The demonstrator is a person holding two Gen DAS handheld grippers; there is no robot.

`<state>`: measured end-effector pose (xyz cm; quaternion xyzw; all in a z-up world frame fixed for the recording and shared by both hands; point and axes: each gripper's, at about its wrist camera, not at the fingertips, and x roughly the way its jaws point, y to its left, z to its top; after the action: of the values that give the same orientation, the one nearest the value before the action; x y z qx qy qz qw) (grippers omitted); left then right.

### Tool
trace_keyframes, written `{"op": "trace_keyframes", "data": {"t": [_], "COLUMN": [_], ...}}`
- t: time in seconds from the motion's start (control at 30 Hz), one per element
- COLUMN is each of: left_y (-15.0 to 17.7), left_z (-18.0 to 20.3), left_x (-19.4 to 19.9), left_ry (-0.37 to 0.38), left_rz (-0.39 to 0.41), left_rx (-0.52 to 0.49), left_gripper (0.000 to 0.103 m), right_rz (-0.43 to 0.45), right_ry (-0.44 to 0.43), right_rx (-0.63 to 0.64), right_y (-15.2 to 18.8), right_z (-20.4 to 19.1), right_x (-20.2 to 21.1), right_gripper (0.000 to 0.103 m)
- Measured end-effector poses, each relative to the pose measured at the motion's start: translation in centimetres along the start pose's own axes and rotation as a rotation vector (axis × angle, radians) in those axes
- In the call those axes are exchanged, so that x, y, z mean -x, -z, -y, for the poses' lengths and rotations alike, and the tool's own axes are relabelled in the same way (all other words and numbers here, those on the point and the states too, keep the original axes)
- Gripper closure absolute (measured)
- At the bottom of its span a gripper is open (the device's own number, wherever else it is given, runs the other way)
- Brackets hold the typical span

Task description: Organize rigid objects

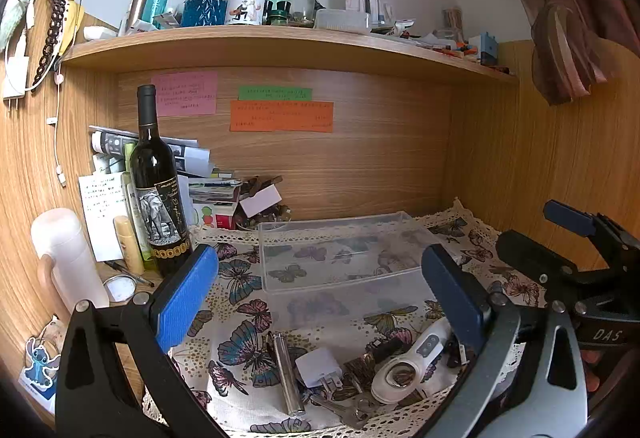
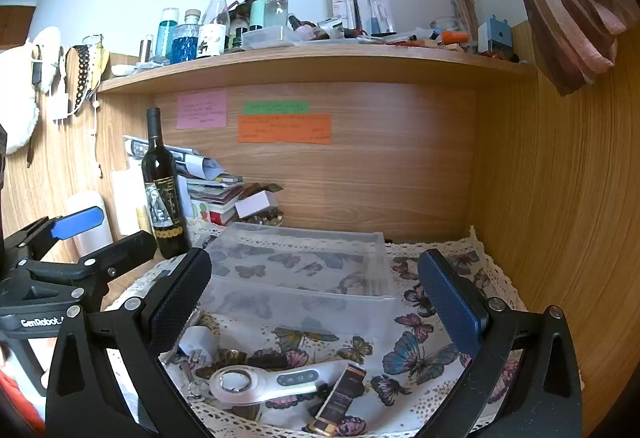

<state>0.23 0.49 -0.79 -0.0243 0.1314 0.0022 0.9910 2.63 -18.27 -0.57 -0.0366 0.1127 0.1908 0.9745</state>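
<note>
A clear plastic box (image 1: 340,250) (image 2: 300,270) lies empty on the butterfly cloth (image 1: 240,318). Near the front edge lie a silver metal tube (image 1: 286,374), a white plug adapter (image 1: 320,368) (image 2: 198,344), keys (image 1: 352,412), a white massager device (image 1: 412,362) (image 2: 272,382) and a brown-gold lipstick case (image 2: 340,398). My left gripper (image 1: 320,294) is open and empty above these items. My right gripper (image 2: 316,298) is open and empty above the massager; it also shows at the right of the left wrist view (image 1: 576,238).
A dark wine bottle (image 1: 158,189) (image 2: 164,189) stands at the left with a white cylinder (image 1: 66,258), papers and books (image 1: 212,189). A cluttered shelf (image 1: 280,41) hangs overhead. Wooden walls (image 2: 560,217) close the right and back.
</note>
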Motion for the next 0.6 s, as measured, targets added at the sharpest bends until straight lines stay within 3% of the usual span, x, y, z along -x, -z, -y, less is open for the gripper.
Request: {"op": "trace_keyframes", "data": {"t": [0.6], "left_y": [-0.11], "left_z": [0.12], "left_x": [-0.04], "left_ry": [0.001], "left_rz": [0.0], "left_rx": [-0.004], "left_gripper": [0.0], "right_rz": [0.003], "right_ry": [-0.003], "right_rx": [-0.002], "right_y": [0.1], "right_z": [-0.14], "right_x": [0.09], "right_gripper": [0.0]}}
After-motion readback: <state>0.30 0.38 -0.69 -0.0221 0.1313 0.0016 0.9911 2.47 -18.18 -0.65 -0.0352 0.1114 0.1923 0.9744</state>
